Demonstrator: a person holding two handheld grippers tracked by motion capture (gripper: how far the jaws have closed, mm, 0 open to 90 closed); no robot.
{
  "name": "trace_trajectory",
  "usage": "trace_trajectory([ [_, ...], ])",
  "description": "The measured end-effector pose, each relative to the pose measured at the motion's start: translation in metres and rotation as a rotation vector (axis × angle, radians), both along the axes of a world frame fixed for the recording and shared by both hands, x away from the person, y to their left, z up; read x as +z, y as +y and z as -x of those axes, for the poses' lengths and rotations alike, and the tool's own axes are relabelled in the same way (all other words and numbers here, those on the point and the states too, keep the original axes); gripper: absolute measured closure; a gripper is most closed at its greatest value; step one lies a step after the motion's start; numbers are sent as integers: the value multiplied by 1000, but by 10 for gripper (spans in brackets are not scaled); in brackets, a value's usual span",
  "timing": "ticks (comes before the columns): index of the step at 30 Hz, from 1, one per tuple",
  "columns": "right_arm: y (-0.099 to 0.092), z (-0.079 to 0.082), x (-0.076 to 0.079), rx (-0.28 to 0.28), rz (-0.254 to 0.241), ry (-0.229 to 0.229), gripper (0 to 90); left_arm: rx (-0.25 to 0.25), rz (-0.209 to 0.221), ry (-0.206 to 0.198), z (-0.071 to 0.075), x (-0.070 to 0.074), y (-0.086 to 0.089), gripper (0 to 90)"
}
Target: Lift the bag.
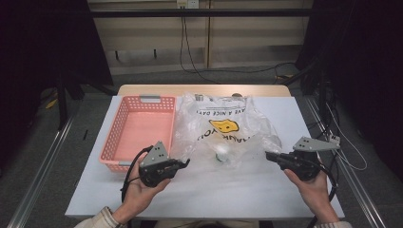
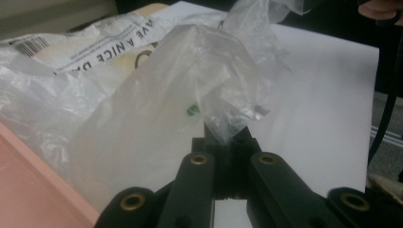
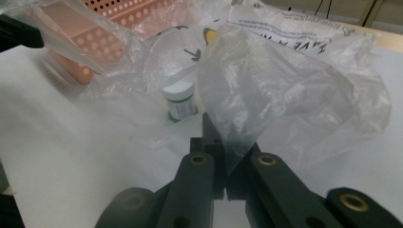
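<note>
A clear plastic bag (image 1: pixel 223 123) with a yellow smiley print lies crumpled at the table's middle. Inside it stands a small white bottle (image 1: pixel 222 155) with a green label, upright (image 3: pixel 181 100). My left gripper (image 1: pixel 187 163) sits at the bag's near left corner, and in the left gripper view its jaws (image 2: pixel 227 137) are shut on a fold of the bag (image 2: pixel 157 95). At the near right corner is my right gripper (image 1: pixel 267 155), pinching the bag's film (image 3: pixel 285 85) between shut jaws (image 3: pixel 223 147). The film is lifted between both grippers.
A pink perforated basket (image 1: pixel 114 133) stands just left of the bag, close to my left gripper, with nothing visible inside. The white table cover (image 1: pixel 214 190) stretches toward the front edge. Cables and dark frames run along the floor beyond the table.
</note>
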State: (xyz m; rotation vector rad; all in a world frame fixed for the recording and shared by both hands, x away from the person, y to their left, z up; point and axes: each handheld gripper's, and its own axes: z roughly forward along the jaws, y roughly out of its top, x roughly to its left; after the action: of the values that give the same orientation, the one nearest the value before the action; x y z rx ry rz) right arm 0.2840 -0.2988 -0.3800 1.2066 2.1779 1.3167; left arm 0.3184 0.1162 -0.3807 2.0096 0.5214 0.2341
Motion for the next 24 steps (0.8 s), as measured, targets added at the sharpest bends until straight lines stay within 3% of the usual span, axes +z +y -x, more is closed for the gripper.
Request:
trace_trajectory([
  [2,-1,-4,4,-2,-5,-14,900,8,25,7,-2,5,1,900],
  [14,0,-31,40,-25,-71,-113,900,50,132,-59,-21,48,12,900],
  [18,2,-37,50,-23,-71,-134,900,67,136,-69,-25,56,14,900],
  [24,3,-47,71,-38,-64,-175,900,114,125,-87,-45,73,16,900],
])
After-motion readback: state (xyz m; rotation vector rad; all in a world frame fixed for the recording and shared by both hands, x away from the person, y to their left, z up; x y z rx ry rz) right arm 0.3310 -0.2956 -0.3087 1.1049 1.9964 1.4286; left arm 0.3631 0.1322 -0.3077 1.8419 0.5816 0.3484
